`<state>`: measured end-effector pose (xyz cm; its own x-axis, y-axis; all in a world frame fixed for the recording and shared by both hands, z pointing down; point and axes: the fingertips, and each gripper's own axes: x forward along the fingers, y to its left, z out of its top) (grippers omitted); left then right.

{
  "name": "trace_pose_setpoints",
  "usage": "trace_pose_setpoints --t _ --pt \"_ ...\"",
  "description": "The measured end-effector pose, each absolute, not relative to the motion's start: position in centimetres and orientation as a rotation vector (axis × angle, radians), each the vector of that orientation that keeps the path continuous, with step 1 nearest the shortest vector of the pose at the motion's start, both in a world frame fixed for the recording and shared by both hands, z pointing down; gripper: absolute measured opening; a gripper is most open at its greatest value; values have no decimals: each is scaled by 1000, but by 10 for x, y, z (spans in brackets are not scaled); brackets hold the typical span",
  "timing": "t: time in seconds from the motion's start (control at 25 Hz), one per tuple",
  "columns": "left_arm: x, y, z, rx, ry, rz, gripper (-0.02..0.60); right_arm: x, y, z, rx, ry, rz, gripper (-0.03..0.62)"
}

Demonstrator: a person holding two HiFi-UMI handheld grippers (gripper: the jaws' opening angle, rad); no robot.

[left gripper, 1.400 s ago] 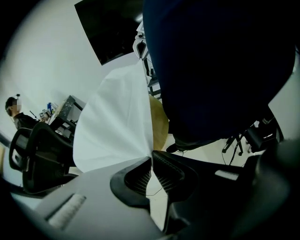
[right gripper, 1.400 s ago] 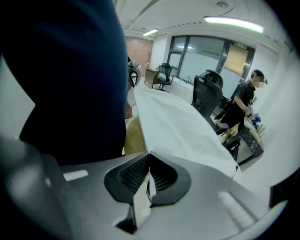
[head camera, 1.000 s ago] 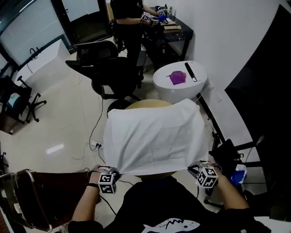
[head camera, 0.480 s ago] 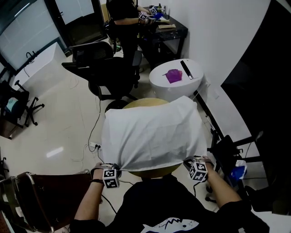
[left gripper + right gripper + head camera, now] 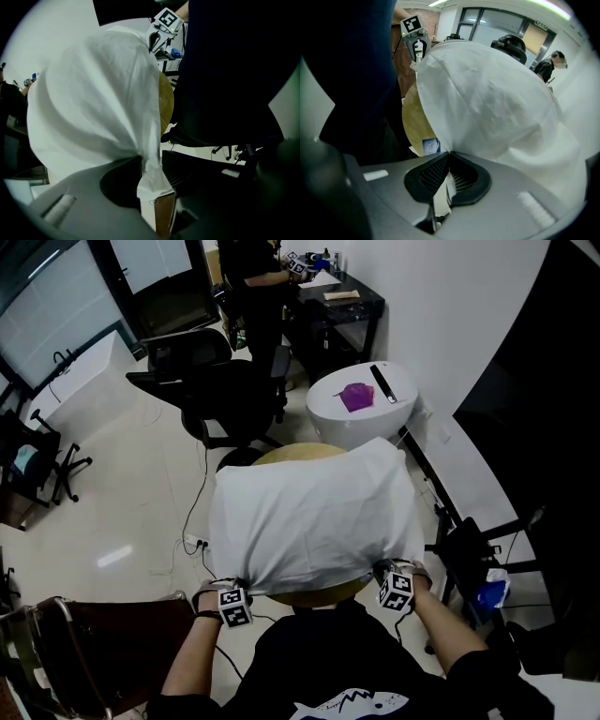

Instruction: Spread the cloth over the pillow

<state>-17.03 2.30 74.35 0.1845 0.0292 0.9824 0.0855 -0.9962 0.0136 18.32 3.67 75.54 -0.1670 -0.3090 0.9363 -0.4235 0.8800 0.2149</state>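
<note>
The white cloth (image 5: pixel 309 521) lies draped over the pillow on a round wooden table (image 5: pixel 281 454); the pillow itself is hidden beneath it. My left gripper (image 5: pixel 232 589) is at the cloth's near left corner. Its jaws have just been opening, and the corner (image 5: pixel 151 180) hangs loosely between the parted pads (image 5: pixel 187 173). My right gripper (image 5: pixel 386 573) is shut on the near right corner, pinched between its black pads (image 5: pixel 426 176). From the left gripper (image 5: pixel 151 161) the cloth (image 5: pixel 93 93) rises in a mound. From the right gripper (image 5: pixel 449 157) the cloth (image 5: pixel 497 98) bulges likewise.
A white round side table (image 5: pixel 361 413) behind carries a purple item (image 5: pixel 357 396) and a black bar (image 5: pixel 382 383). A black office chair (image 5: pixel 225 390) stands at the back left, a brown chair (image 5: pixel 94 643) at my lower left, a black stand (image 5: pixel 469 549) at the right. A person (image 5: pixel 253 268) works at the far desk.
Both grippers have sunk and drawn in toward the table edge, pulling the cloth's near edge down over the pillow's front. The cloth now rounds over the pillow instead of stretching flat.
</note>
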Motion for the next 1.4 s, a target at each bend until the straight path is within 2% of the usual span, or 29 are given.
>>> trace_pose_setpoints --t 0.32,0.72,1.0,1.4 --pt "-171 30 719 -2474 -122 -2004 187 183 29 752 607 -1763 108 14" --pt "-153 12 623 -2497 -114 -1938 193 181 26 742 644 -1783 89 21" --pt "-70 -53 566 -2498 84 -1597 201 176 27 723 697 -1865 132 69" --pt "57 -91 545 -2484 -39 -1386 201 184 32 661 854 -2002 173 109"
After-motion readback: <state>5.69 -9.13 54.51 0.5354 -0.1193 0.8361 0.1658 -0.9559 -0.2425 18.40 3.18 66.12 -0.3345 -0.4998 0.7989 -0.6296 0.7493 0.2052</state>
